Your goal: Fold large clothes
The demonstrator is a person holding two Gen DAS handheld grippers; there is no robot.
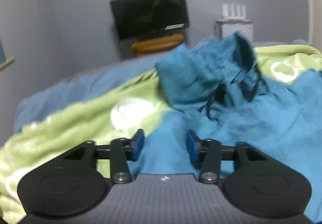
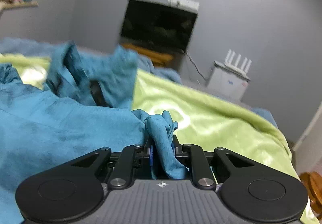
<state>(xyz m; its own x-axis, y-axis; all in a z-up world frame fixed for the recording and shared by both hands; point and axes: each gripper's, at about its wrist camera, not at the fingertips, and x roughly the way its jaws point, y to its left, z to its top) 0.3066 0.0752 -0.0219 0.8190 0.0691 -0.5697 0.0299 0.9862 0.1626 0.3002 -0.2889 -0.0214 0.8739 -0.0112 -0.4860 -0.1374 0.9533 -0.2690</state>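
The teal garment [image 1: 251, 119] is spread on the green blanket [image 1: 70, 121] over the bed. A bunched edge of it is clamped in the right tool [image 2: 162, 155]. The left tool [image 1: 165, 146] is held with parted jaws just above the cloth, nothing between them. The collar lies ahead of both tools.

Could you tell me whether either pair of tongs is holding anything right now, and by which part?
The right tongs pinch a bunched edge of the teal garment. The left tongs stand open above it, holding nothing.
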